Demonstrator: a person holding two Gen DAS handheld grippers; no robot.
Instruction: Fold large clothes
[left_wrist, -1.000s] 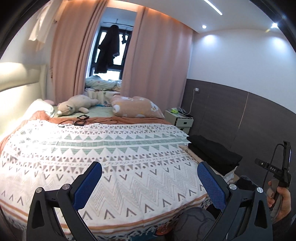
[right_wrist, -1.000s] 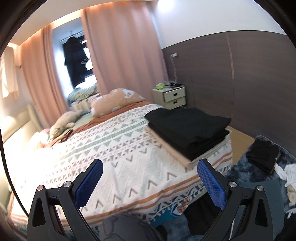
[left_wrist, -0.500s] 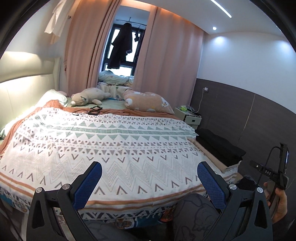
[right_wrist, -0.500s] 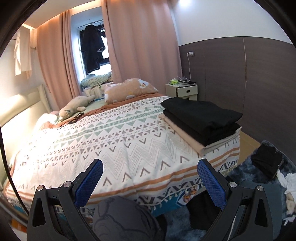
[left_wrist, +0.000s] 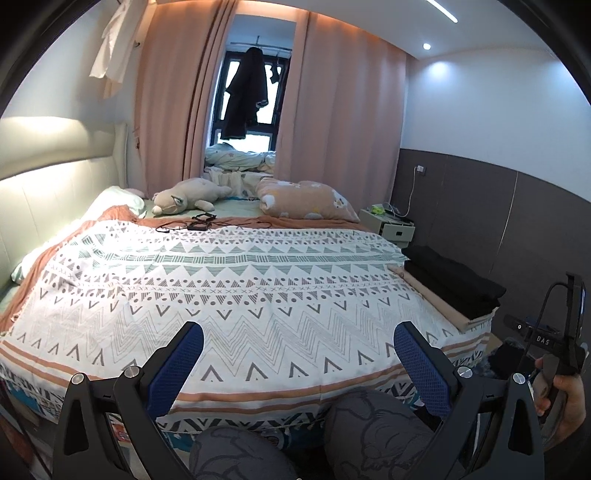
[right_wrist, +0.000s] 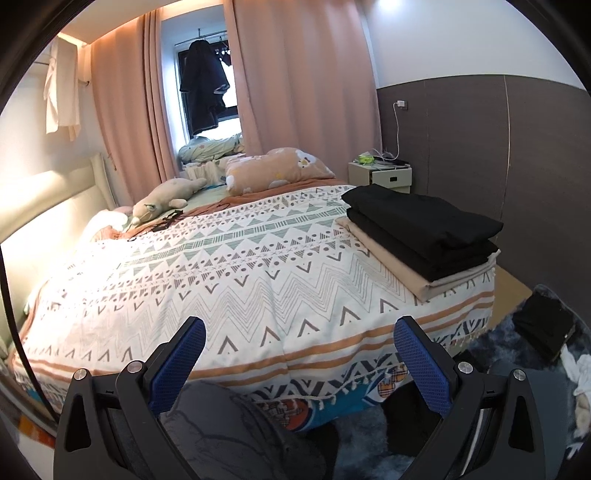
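A stack of folded clothes (right_wrist: 421, 227), black pieces on a beige one, lies at the right front corner of the bed; it also shows as the folded stack (left_wrist: 450, 282) in the left wrist view. My left gripper (left_wrist: 295, 336) is open and holds nothing, held off the foot of the bed. My right gripper (right_wrist: 297, 332) is open too, with nothing between its blue pads, left of the stack and apart from it. A dark garment (right_wrist: 543, 326) lies on the floor at the right.
The patterned bedspread (left_wrist: 229, 295) covers the bed. A plush toy (left_wrist: 188, 195), a pillow (left_wrist: 306, 199) and cables (left_wrist: 192, 225) lie at the far end. A nightstand (right_wrist: 380, 175) stands beyond the stack. The person's knees (left_wrist: 369, 424) are just before the bed edge; a hand (left_wrist: 561, 398) holds the other gripper's handle.
Both grippers have pulled back and risen from the bed, so more of the bedspread and room shows. Both stay open and the folded stack has not moved.
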